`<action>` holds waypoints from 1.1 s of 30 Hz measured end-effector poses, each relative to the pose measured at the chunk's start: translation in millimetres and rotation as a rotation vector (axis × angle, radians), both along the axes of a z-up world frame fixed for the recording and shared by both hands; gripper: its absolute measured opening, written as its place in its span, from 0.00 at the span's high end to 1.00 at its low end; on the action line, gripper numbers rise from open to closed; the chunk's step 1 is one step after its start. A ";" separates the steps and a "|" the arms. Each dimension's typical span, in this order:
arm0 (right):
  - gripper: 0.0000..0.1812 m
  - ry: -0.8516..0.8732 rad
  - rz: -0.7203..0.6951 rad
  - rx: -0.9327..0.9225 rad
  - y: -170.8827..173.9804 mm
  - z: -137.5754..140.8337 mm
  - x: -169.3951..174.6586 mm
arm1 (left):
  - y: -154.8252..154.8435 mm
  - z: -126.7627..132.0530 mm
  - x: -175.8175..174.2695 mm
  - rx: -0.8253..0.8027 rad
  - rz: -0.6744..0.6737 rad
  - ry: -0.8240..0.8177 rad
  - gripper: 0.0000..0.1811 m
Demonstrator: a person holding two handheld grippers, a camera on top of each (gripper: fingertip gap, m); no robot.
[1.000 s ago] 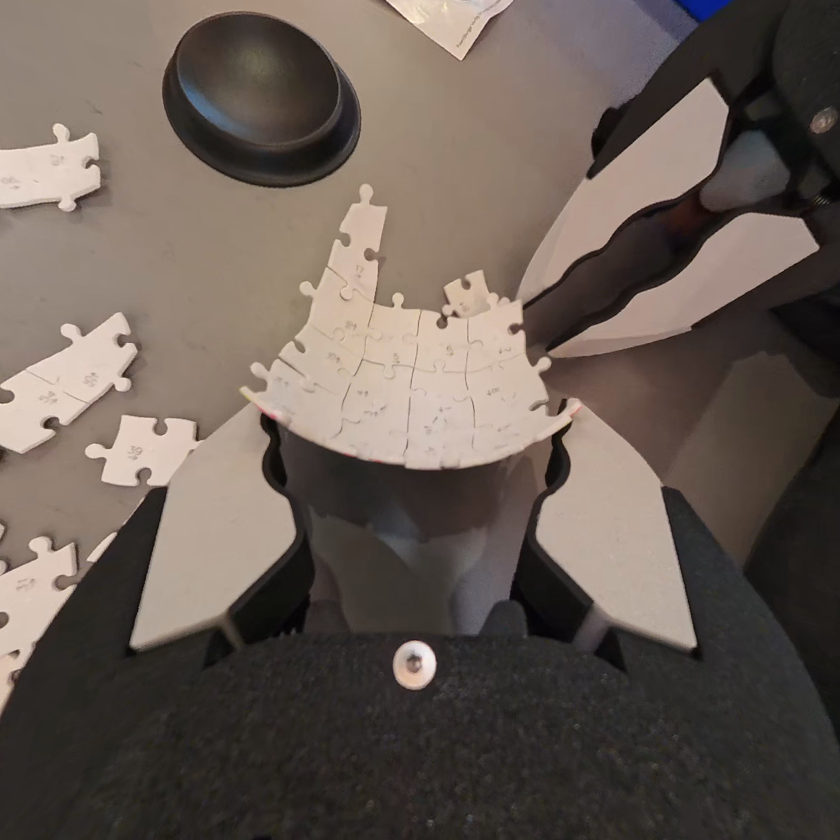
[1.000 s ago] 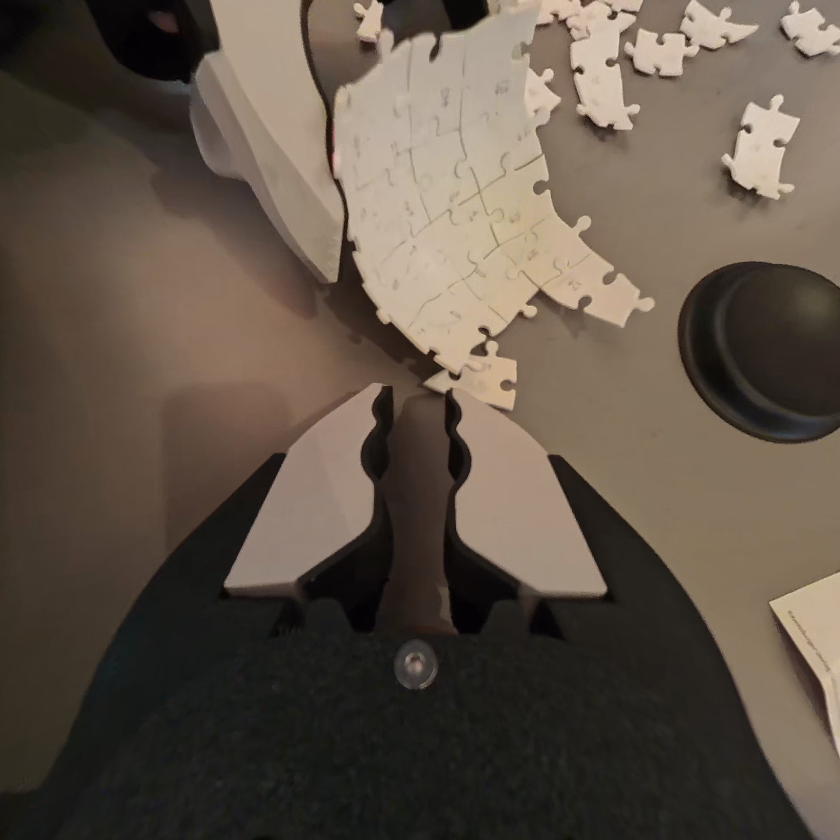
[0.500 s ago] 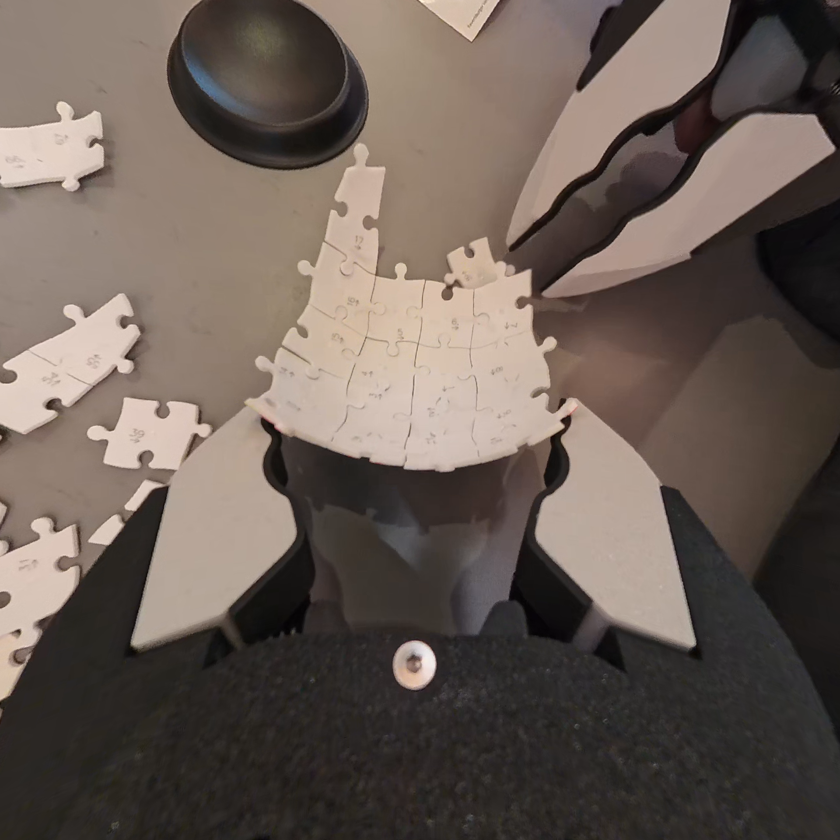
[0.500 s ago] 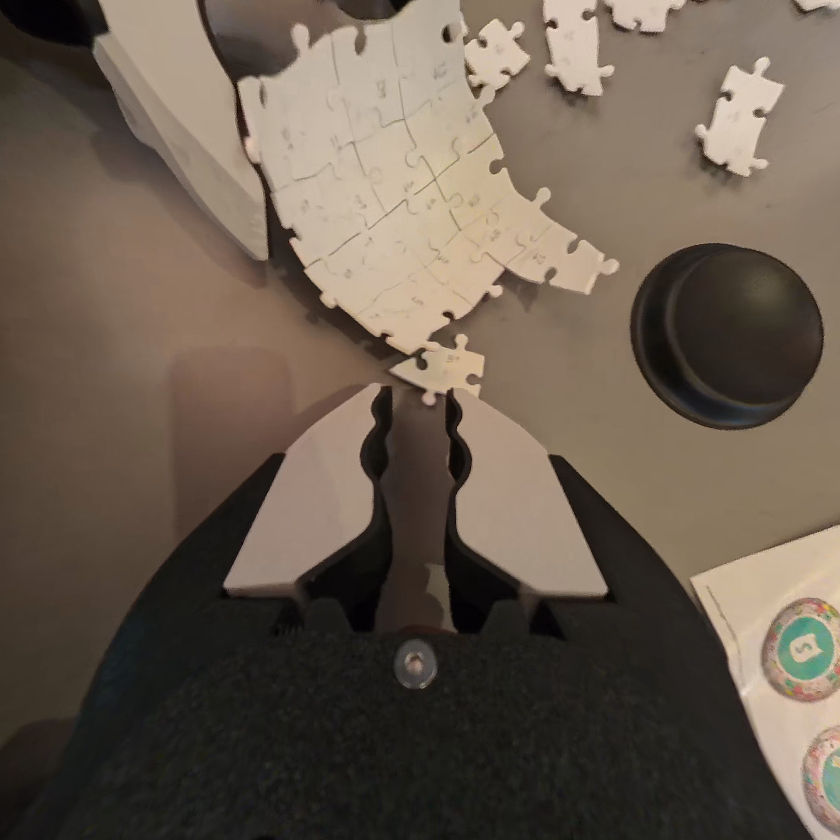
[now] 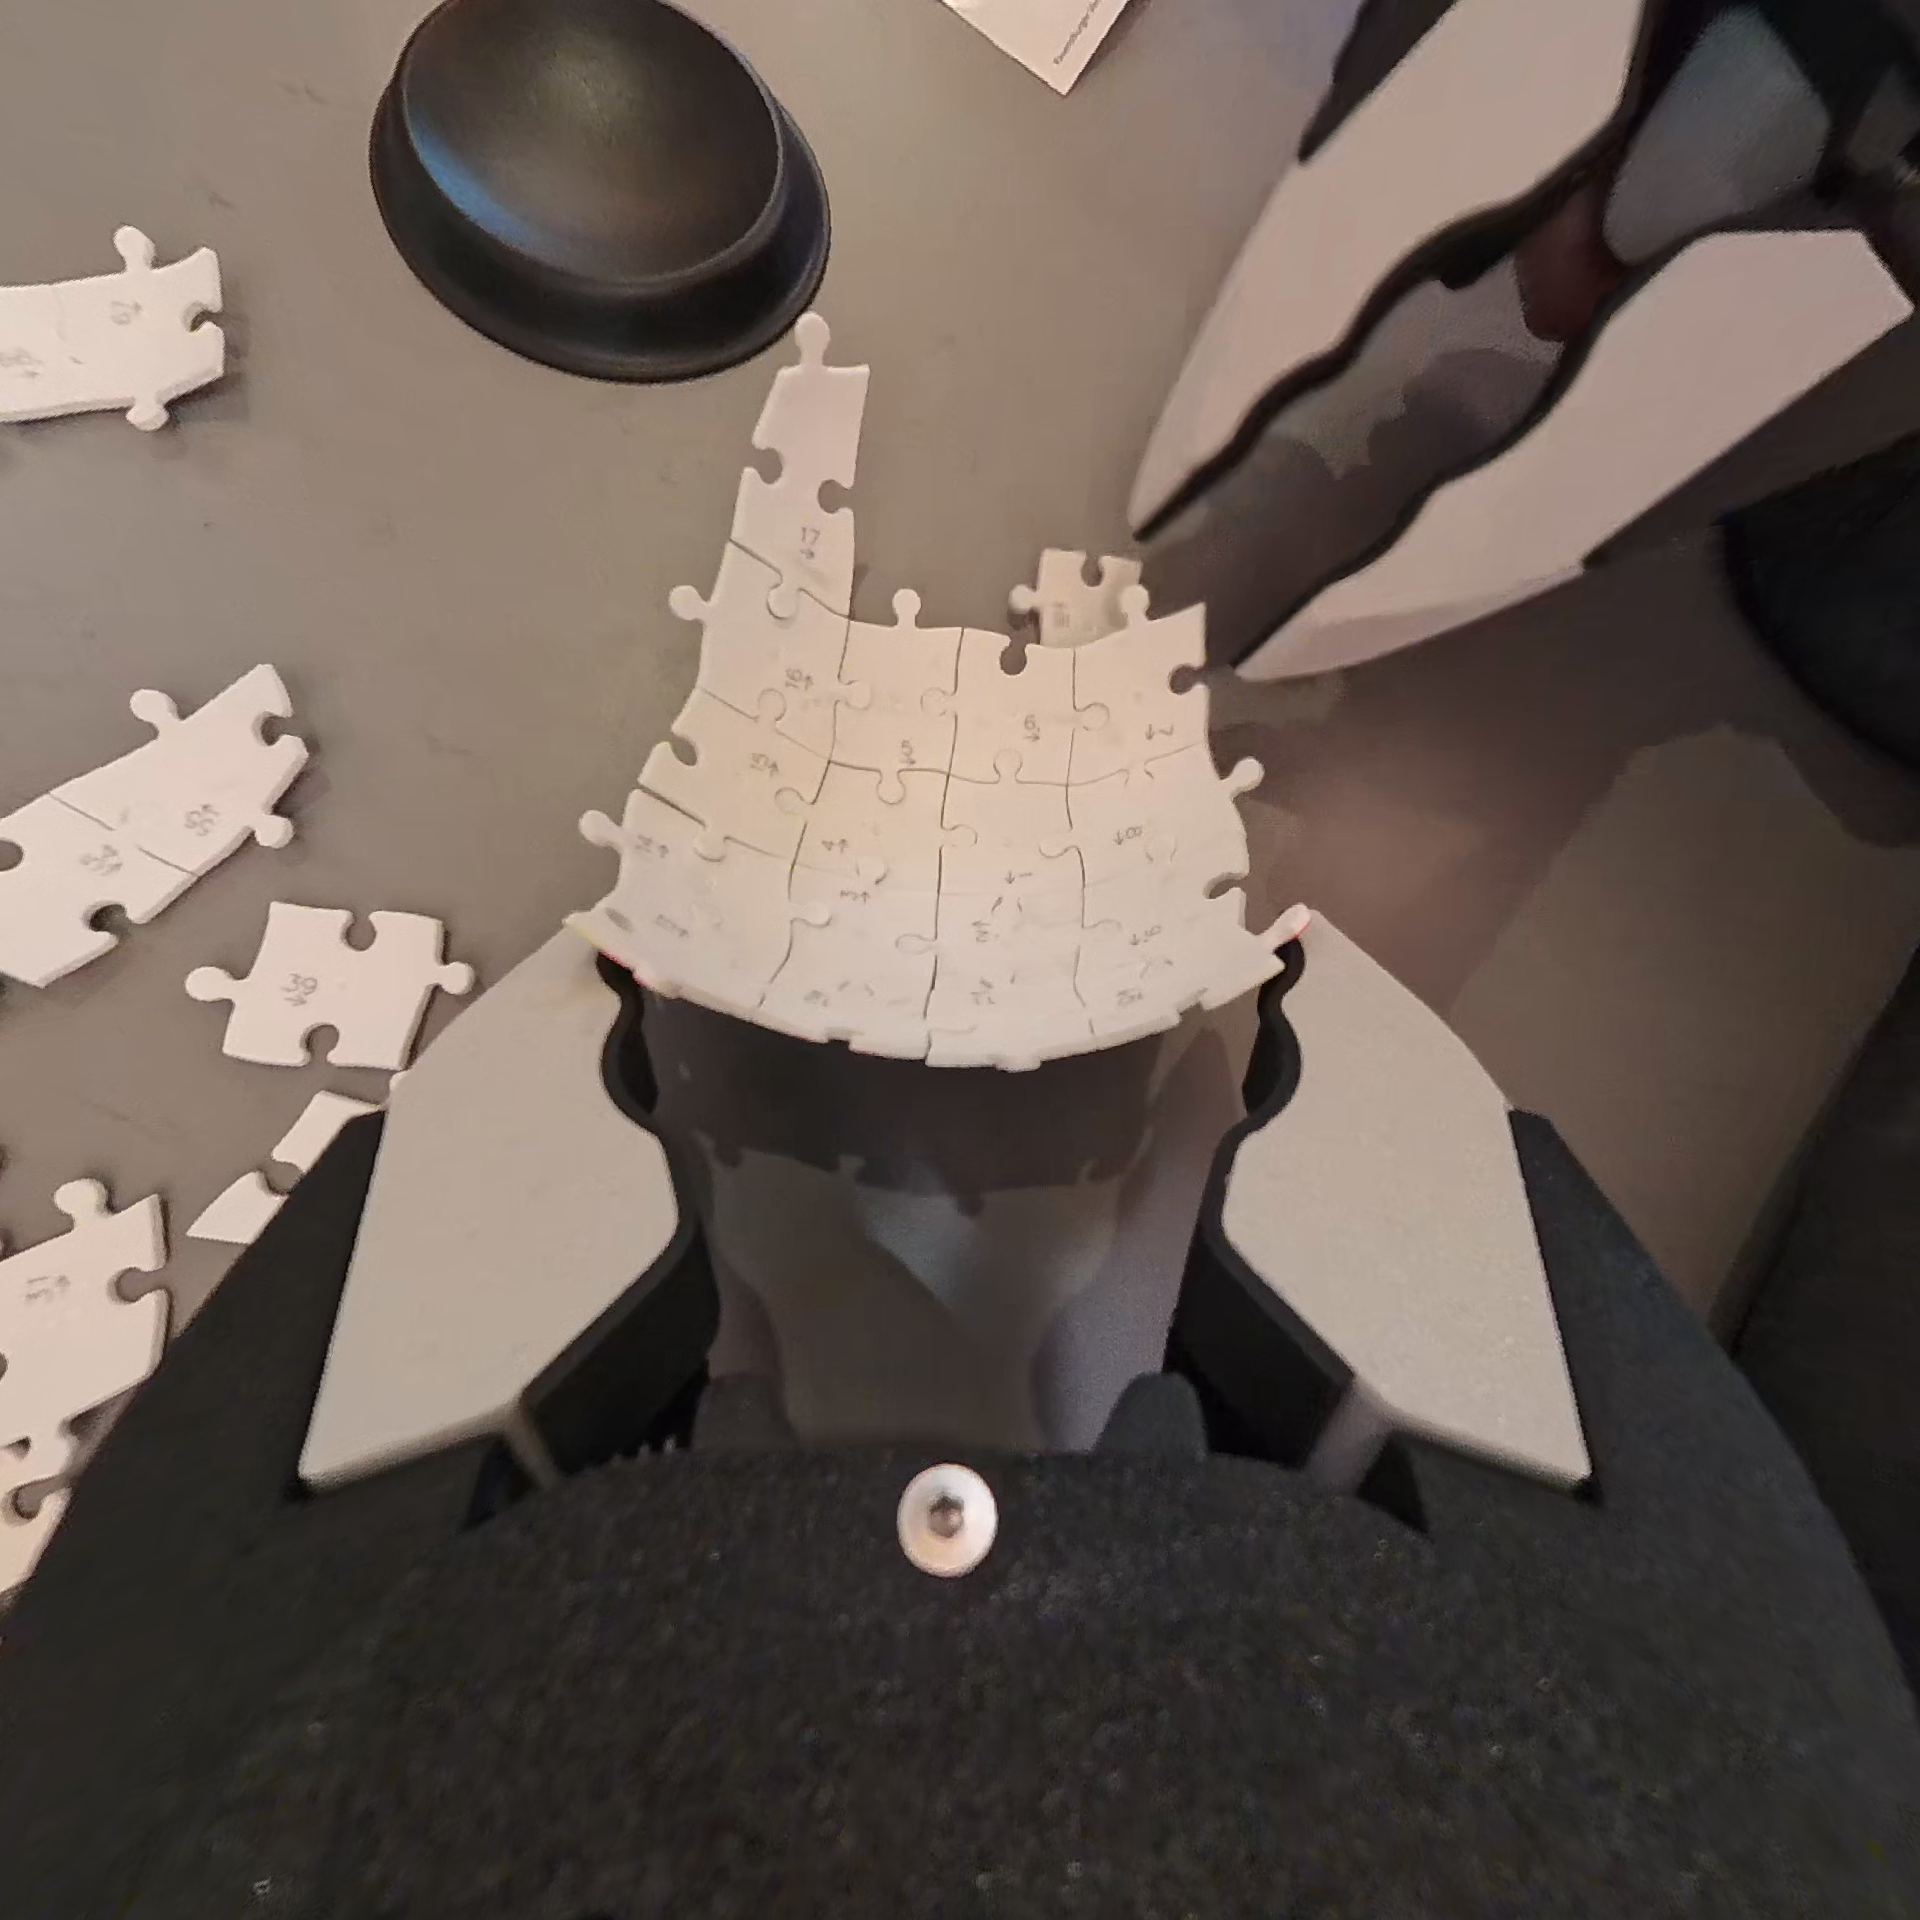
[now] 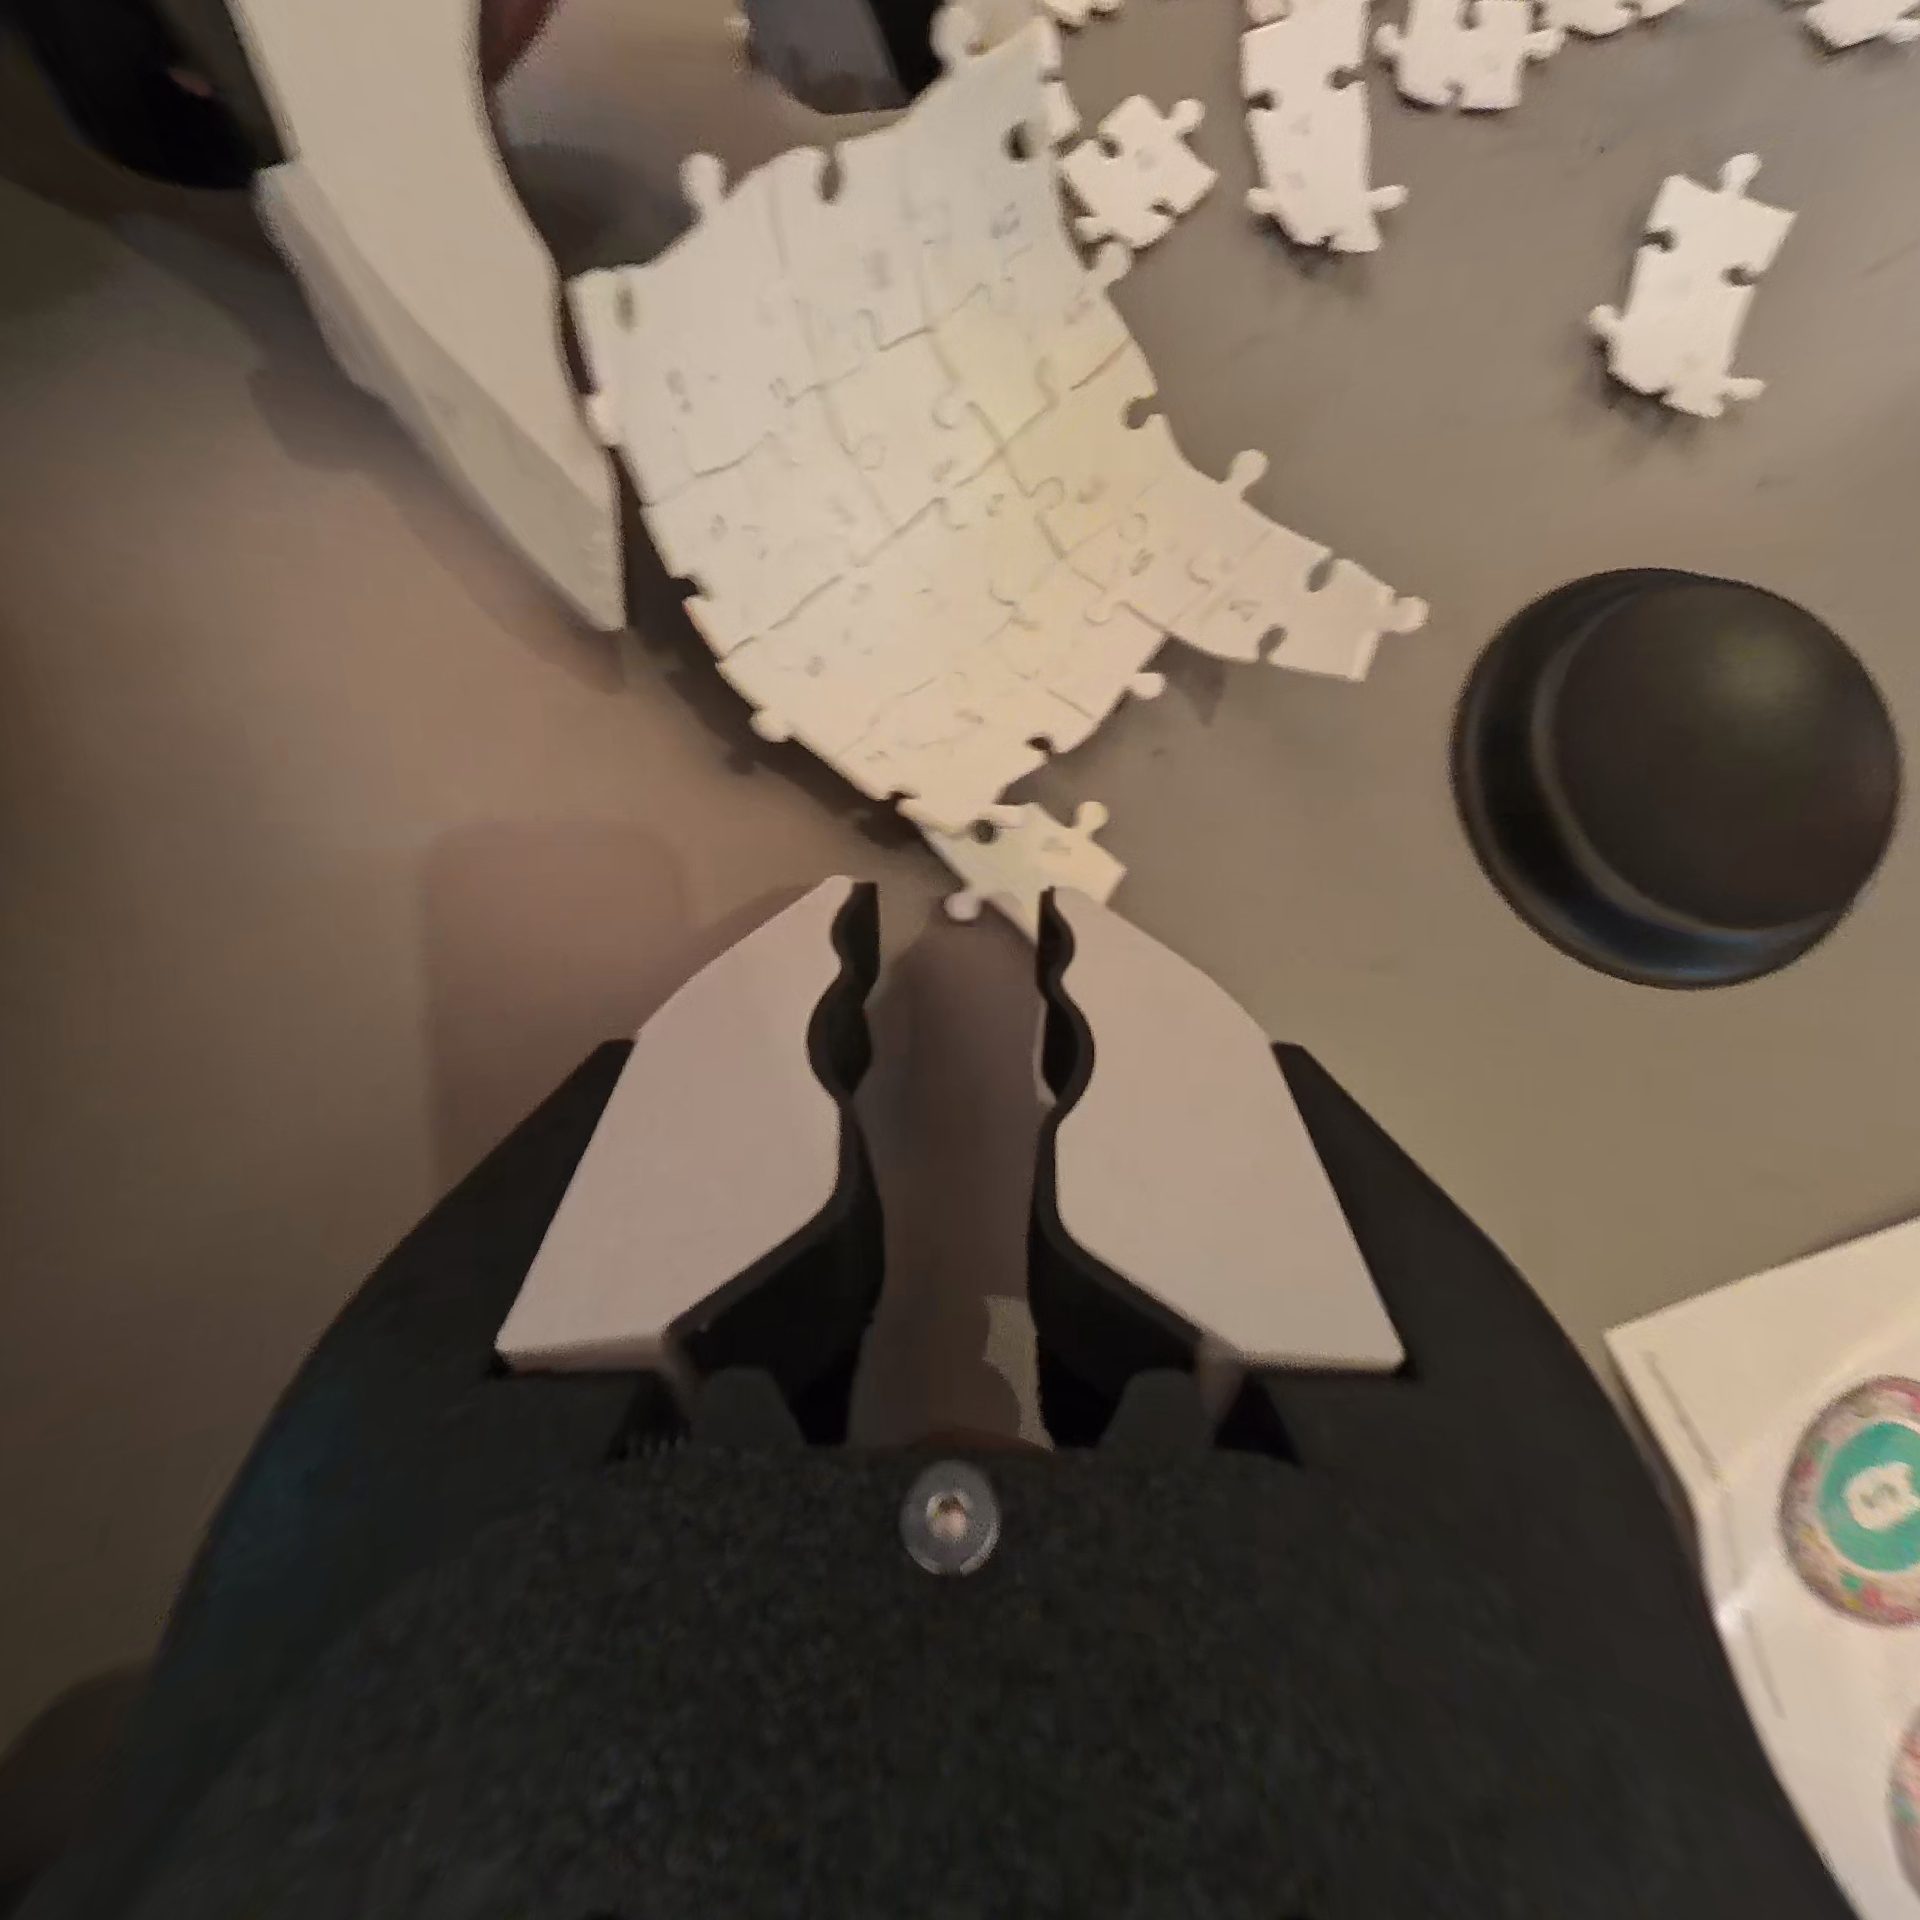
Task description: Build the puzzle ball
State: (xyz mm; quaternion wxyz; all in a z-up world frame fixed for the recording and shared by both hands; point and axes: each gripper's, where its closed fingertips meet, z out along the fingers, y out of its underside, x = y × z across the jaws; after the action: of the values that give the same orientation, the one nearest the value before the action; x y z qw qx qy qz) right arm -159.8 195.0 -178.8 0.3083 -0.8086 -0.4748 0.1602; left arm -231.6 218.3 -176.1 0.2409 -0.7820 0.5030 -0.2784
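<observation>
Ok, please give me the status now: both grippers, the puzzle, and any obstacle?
Left gripper shut on curved puzzle panel. Right gripper open, empty, tips at loose piece by panel's far edge. Black stand beyond, apart; not in the way.

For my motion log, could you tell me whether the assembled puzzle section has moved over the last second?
Yes. The assembled puzzle section has shifted toward the black stand; its protruding tip now lies nearer the stand's rim.

The curved puzzle section [image 5: 935, 831] is a white sheet of interlocked numbered pieces, bowed like part of a shell; one narrow strip of it juts out at a corner. A single loose piece [image 5: 1081, 603] touches its far edge; other white pieces [image 5: 322, 987] lie scattered flat on the grey surface [image 5: 468, 571].
</observation>
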 end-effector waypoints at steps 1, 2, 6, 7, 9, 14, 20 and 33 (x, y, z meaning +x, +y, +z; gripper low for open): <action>0.83 -0.009 -0.009 0.001 5.1 -1.3 2.4 | 0.1 0.0 -0.2 -0.002 0.001 -0.001 0.38; 0.83 -0.013 -0.006 -0.021 6.6 -3.8 2.8 | 0.3 0.1 -0.2 -0.002 0.001 -0.002 0.38; 0.83 -0.037 0.018 -0.079 2.6 -15.7 1.9 | 1.0 0.4 -0.5 -0.003 0.002 -0.009 0.39; 0.83 -0.033 0.019 -0.085 -0.2 -15.7 1.1 | 1.3 -0.1 -0.5 -0.004 0.002 -0.008 0.39; 0.84 -0.022 0.008 -0.054 -1.5 -10.3 1.7 | 1.3 -1.1 -0.5 -0.003 0.001 -0.006 0.39; 0.84 -0.027 -0.001 -0.032 3.1 -9.2 5.5 | 1.0 -3.1 -0.5 -0.003 -0.004 0.001 0.39; 0.84 -0.043 0.015 -0.072 -4.1 -15.6 0.6 | 1.4 -2.4 -0.3 -0.003 -0.002 -0.001 0.39; 0.82 0.000 0.183 0.020 -6.3 -3.4 2.0 | 1.6 -0.8 -0.7 0.000 -0.003 -0.005 0.39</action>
State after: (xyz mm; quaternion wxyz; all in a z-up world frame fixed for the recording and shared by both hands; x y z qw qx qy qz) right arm -157.7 188.7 -182.2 0.3003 -0.7587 -0.5485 0.1829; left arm -232.3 219.9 -176.8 0.2417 -0.7804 0.5037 -0.2808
